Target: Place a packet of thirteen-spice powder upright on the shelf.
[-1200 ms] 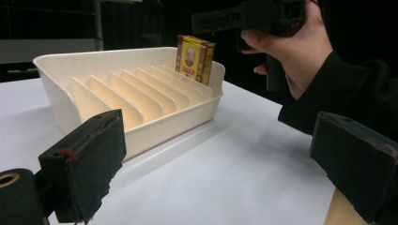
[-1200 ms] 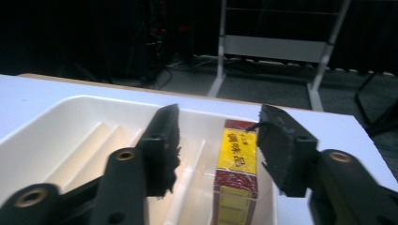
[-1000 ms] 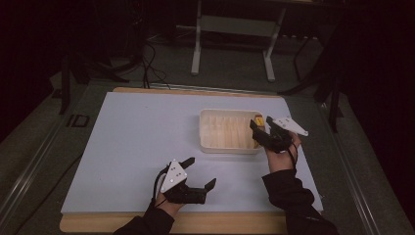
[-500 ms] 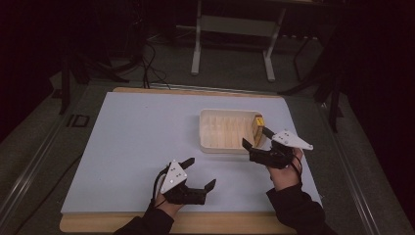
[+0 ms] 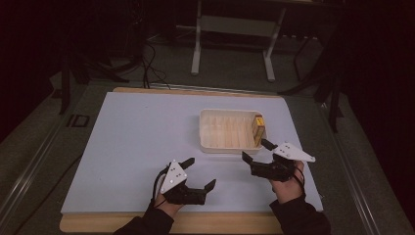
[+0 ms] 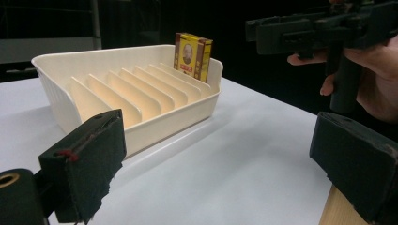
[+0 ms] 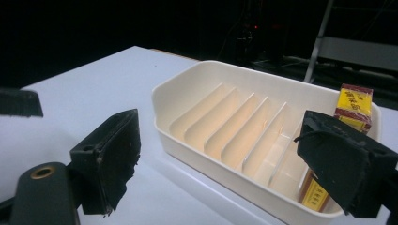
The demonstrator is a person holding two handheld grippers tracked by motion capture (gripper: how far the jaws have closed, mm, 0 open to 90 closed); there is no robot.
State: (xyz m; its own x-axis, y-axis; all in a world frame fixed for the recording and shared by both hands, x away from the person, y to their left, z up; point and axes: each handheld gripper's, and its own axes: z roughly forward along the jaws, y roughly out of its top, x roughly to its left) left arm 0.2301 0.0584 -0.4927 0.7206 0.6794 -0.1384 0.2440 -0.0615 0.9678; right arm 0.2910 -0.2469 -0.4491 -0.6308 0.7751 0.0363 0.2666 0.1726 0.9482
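We held the left gripper [image 5: 199, 173] wide and empty over the pale blue table mat [image 5: 132, 142]. The yellow-and-red cardboard box [image 5: 258, 129] stood upright in the cream slotted plastic tray's [image 5: 226, 113] end slot. The right gripper [image 5: 257, 151], jaws just opened wide, hung empty near it.

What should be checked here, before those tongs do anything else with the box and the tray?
1. Box stands upright in the tray's end slot: ok.
2. Right tongs open, nothing between the jaws, which have just been opening: ok.
3. Right tongs clear of the tray: ok.
4. Left tongs open and empty: ok.
5. Tray's other slots free: ok.
6. Box seated at the slot's bottom: cannot tell.
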